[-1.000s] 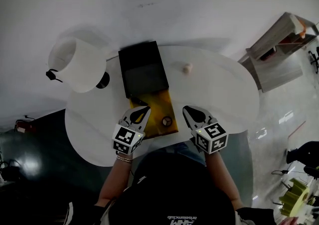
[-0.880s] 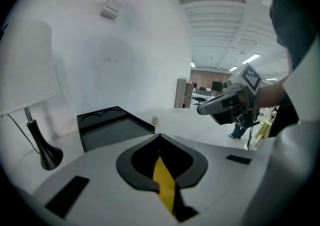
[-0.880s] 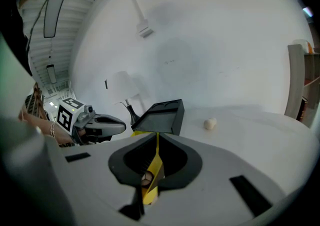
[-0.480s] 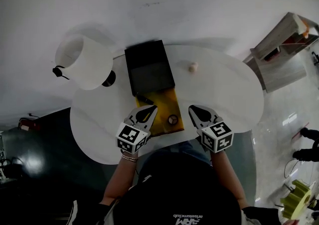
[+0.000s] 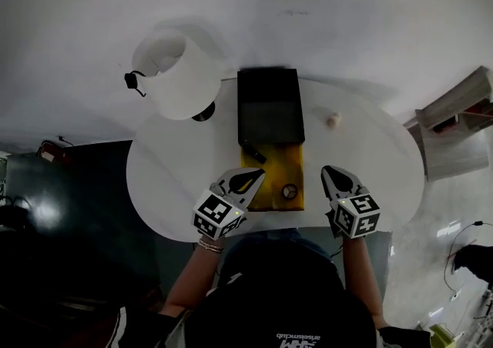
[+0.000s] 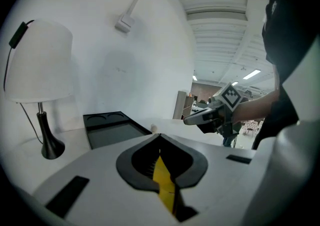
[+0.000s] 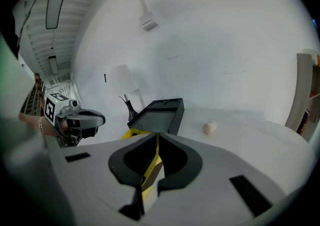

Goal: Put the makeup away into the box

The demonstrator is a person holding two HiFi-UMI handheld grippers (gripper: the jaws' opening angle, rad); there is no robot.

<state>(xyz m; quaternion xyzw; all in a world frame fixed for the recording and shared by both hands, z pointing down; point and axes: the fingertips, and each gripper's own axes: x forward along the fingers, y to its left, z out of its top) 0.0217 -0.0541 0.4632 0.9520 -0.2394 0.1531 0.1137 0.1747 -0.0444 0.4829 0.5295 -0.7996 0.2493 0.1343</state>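
An open box lies on the round white table [image 5: 169, 185]: a yellow base [image 5: 271, 173] with its black lid [image 5: 268, 108] folded back behind it. In the yellow base lie a small round makeup piece [image 5: 290, 191] and a dark stick [image 5: 255, 156]. A beige sponge-like ball [image 5: 333, 118] sits on the table to the right of the lid. My left gripper [image 5: 250, 179] hovers at the base's left edge, shut and empty. To the right of the base is my right gripper [image 5: 333, 175], also shut with nothing held.
A white-shaded lamp [image 5: 179, 77] on a black stand is at the table's back left, close to the lid. A wall rises behind the table. A shelf unit [image 5: 462, 112] stands on the floor to the right.
The head view has swung, so the table and lamp now sit further right in the picture. My left gripper has lifted a little beside the yellow base. The right gripper keeps its place.
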